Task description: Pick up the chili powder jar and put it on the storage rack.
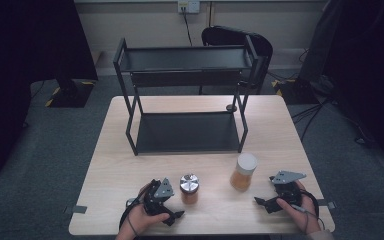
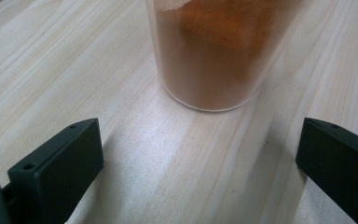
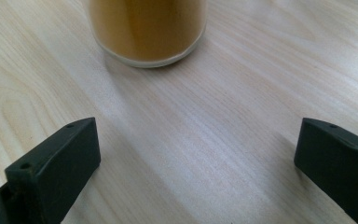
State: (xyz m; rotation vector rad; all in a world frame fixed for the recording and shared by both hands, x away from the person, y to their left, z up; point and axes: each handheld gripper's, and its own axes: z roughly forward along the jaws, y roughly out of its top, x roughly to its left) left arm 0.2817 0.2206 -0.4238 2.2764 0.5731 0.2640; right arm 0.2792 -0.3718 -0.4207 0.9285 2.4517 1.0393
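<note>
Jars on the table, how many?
2. The silver-lidded jar of reddish-brown powder stands beside the left gripper. The white-lidded jar of yellowish powder stands left of the right gripper. Nothing seems hidden; the rack shelves look bare.

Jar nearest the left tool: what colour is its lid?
Shiny silver metal lid on the jar of reddish-brown powder; the high view shows it best.
</note>
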